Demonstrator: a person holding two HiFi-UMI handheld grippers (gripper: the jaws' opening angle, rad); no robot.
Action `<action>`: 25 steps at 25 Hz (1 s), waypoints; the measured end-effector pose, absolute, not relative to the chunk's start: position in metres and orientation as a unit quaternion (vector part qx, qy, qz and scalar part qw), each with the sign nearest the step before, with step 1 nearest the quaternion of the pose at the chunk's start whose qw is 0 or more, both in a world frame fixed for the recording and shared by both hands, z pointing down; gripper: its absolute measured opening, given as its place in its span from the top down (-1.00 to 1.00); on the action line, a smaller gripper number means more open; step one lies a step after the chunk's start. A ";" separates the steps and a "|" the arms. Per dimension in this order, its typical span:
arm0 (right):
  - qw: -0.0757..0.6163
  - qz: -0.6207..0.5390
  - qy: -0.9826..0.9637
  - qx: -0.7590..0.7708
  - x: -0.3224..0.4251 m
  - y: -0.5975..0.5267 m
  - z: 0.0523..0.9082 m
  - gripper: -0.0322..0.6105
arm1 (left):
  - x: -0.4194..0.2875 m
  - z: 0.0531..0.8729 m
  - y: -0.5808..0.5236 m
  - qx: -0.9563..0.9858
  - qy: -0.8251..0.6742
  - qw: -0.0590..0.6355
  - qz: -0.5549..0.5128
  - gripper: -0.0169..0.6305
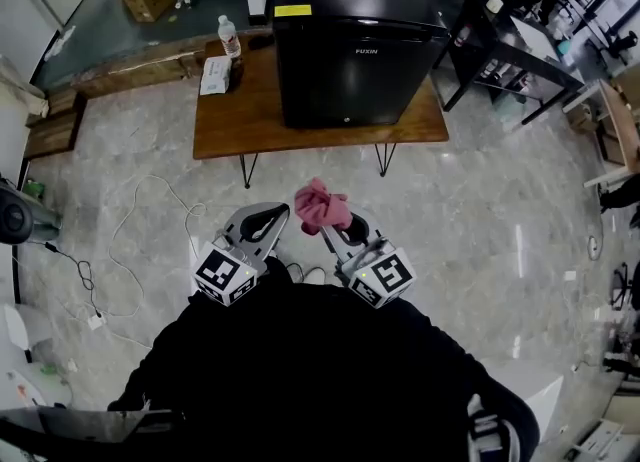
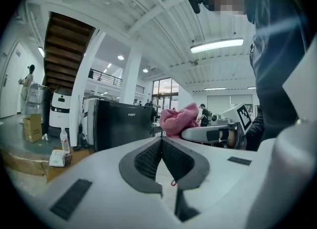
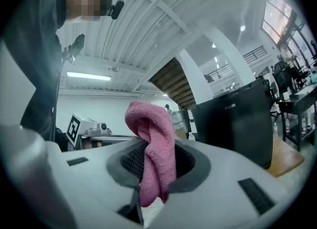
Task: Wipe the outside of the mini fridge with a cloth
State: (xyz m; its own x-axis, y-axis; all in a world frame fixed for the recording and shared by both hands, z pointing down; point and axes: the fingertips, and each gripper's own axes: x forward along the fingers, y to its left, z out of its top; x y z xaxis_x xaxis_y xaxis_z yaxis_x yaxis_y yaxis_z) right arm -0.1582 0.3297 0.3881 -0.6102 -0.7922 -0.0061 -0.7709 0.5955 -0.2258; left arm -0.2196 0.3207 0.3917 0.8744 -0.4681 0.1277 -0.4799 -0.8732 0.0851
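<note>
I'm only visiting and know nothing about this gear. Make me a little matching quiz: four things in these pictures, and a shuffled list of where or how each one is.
Things:
1. mini fridge
2. pink cloth
3. water bottle
4. left gripper

Place or state:
A. shut, with nothing between the jaws
B. standing beside the white packet
C. black, standing on the wooden table
D. pinched in the right gripper

Pairs: 1-C, 2-D, 3-B, 4-A
</note>
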 end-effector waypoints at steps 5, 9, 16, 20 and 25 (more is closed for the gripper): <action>0.056 -0.106 0.891 -0.438 -0.161 0.332 0.391 0.64 | -0.222 0.394 0.322 0.965 -0.248 0.059 0.057 0.93; 0.052 -0.109 0.891 -0.437 -0.161 0.333 0.392 0.64 | -0.224 0.392 0.322 0.964 -0.253 0.059 0.057 0.93; 0.026 -0.093 0.884 -0.457 -0.154 0.315 0.401 0.64 | -0.224 0.393 0.304 0.963 -0.257 0.054 0.058 0.93; 0.020 -0.070 0.878 -0.474 -0.152 0.278 0.397 0.64 | -0.232 0.390 0.270 0.961 -0.267 0.055 0.050 0.93; 0.005 -0.047 0.868 -0.494 -0.150 0.222 0.386 0.64 | -0.230 0.385 0.213 0.964 -0.257 0.057 0.037 0.93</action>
